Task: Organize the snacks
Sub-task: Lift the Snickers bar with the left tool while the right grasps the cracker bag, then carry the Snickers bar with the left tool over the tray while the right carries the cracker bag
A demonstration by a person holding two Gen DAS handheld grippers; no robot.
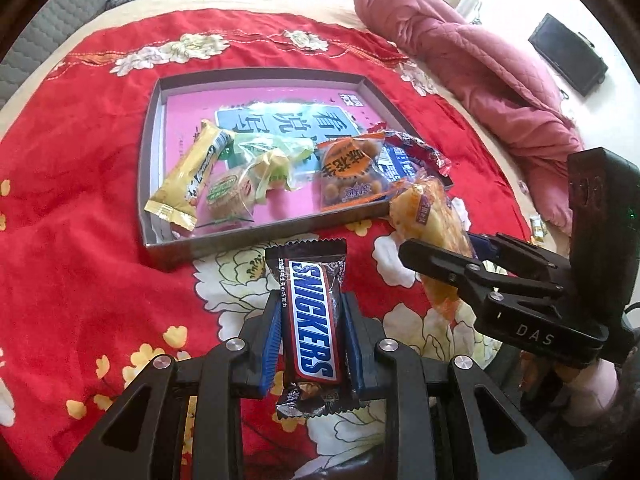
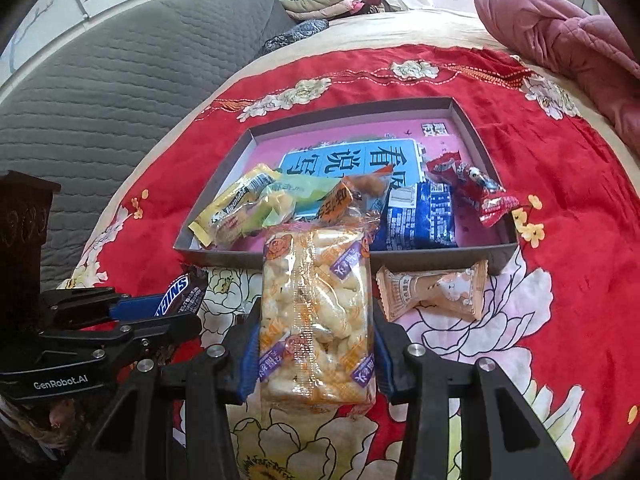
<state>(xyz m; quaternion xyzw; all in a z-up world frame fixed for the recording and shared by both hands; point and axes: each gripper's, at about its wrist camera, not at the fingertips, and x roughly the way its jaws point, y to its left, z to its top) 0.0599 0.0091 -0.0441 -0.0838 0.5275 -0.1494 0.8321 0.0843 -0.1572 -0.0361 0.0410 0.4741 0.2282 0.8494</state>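
Left gripper [image 1: 310, 344] jaws pinch the stiff Snickers bar [image 1: 311, 322] mid-frame, right gripper [image 2: 316, 350] jaws squeeze the crinkly, crushable puffed-snack bag [image 2: 316, 316] by its sides.

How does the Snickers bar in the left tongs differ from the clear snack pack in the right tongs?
The Snickers bar is narrow, the clear snack pack plainly wider. The bar's wrapper is opaque brown with a blue logo; the pack is see-through, showing pale puffed pieces. The left tongs stand closer together than the right tongs. Both are gripped lengthwise, off the red cloth, in front of the tray.
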